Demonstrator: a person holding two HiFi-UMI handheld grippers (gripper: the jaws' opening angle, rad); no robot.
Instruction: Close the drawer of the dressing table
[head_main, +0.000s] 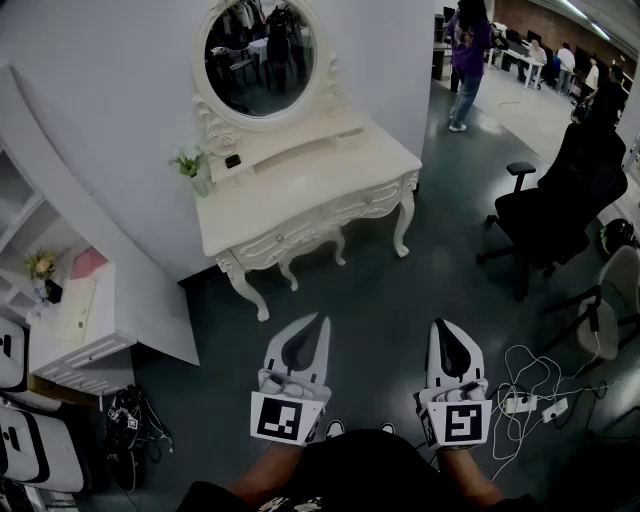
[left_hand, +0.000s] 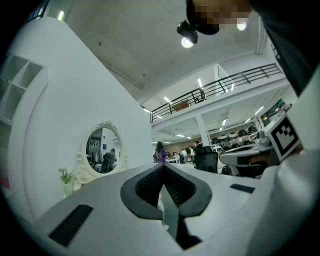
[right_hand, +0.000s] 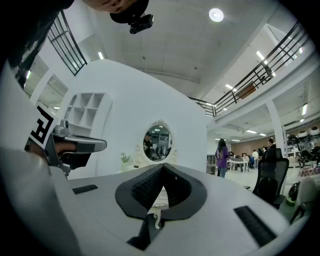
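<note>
The cream dressing table (head_main: 300, 195) stands against the wall ahead of me, with an oval mirror (head_main: 260, 55) above it. Two drawers show under its top: the left drawer (head_main: 278, 238) sits slightly forward of the frame, while the right drawer (head_main: 362, 205) looks flush. My left gripper (head_main: 322, 320) and right gripper (head_main: 440, 325) are held level, side by side over the dark floor, well short of the table. Both are shut with nothing in them. The mirror (left_hand: 102, 150) appears beyond the shut left gripper (left_hand: 162, 165); in the right gripper view the mirror (right_hand: 157, 142) stands over the shut right gripper (right_hand: 162, 166).
A potted plant (head_main: 193, 168) and a small dark object (head_main: 232, 160) sit on the tabletop. A white cabinet (head_main: 85, 330) stands at the left. A black office chair (head_main: 560, 200), a grey chair (head_main: 610, 310) and a power strip with cables (head_main: 530, 402) are at the right. A person in purple (head_main: 467, 50) walks far off.
</note>
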